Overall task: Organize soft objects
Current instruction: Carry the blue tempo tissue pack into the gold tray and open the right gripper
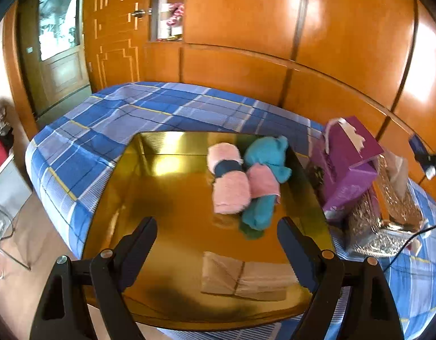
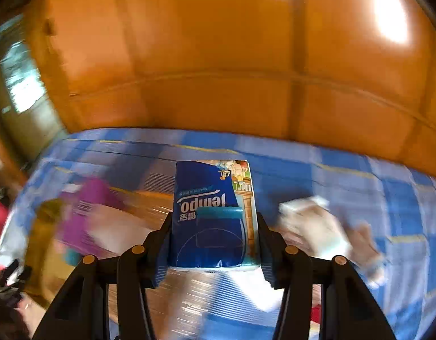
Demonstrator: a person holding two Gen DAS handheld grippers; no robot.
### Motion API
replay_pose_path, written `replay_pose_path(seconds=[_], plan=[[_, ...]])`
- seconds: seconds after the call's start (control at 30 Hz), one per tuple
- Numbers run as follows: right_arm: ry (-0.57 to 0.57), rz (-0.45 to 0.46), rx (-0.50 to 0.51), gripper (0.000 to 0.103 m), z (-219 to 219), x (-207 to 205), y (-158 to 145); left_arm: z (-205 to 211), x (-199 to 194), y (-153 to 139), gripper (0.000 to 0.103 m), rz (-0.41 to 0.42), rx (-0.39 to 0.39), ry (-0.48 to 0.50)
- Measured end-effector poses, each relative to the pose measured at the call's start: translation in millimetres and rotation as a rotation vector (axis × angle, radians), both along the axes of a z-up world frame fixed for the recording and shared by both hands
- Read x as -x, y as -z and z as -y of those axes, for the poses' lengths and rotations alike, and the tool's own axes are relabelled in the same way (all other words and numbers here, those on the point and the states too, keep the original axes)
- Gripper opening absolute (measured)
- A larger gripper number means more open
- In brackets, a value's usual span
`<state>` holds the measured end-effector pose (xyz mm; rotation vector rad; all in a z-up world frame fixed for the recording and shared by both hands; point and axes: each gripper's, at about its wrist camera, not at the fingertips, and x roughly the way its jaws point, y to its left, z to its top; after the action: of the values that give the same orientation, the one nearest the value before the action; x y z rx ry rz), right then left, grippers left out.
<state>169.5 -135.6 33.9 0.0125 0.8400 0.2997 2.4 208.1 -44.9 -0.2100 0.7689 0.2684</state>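
Only my right camera catches the blue tissue pack (image 2: 215, 215), clamped in my right gripper (image 2: 215, 243) above the plaid bed (image 2: 345, 175); my left gripper (image 1: 218, 243) gapes empty over the gold tray (image 1: 175, 198) holding the pink roll (image 1: 229, 181) and teal roll (image 1: 263, 170)

The bedspread (image 1: 110, 119) is a blue and pale lilac plaid crossed by thin yellow lines. On it sits a shiny gold tray (image 1: 167, 187) holding a pink roll (image 1: 229, 181) with a navy band and a teal roll (image 1: 264, 158) with a pink band. Beside the tray stands a purple box (image 1: 348, 167). The tissue pack (image 2: 212, 221) is deep blue with white lettering. Both tools (image 1: 216, 243) are black. Behind, the wall panels (image 1: 345, 42) look glossy orange, though glare washes them out.
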Motion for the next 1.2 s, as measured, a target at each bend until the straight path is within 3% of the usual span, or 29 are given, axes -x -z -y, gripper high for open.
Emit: replay_pose_path(seconds=[0.17, 0.27, 0.37, 0.57, 0.73, 0.87, 1.2], plan=[[-0.318, 0.058, -0.073, 0.052, -101, 33, -18, -20, 8, -9, 0.087, 0.031, -0.011, -0.073], [-0.480, 0.037, -0.061, 0.052, -157, 69, -4, -30, 12, -13, 0.087, 0.057, -0.003, -0.109], [-0.559, 0.014, 0.000, 0.052, -195, 95, 24, -38, 16, -14, 0.087, 0.070, -0.002, -0.131], [-0.558, -0.048, 0.120, 0.053, -232, 102, 75, -46, 16, -13, 0.087, 0.070, 0.010, -0.153], [-0.520, -0.089, 0.136, 0.054, -230, 97, 95, -43, 16, -11, 0.088, 0.067, 0.010, -0.137], [-0.485, -0.078, 0.114, 0.063, -218, 95, 90, -35, 14, -10, 0.088, 0.064, 0.000, -0.104], [-0.397, -0.002, 0.106, 0.063, -193, 114, 77, -18, 14, -15, 0.088, 0.079, -0.034, -0.066]])
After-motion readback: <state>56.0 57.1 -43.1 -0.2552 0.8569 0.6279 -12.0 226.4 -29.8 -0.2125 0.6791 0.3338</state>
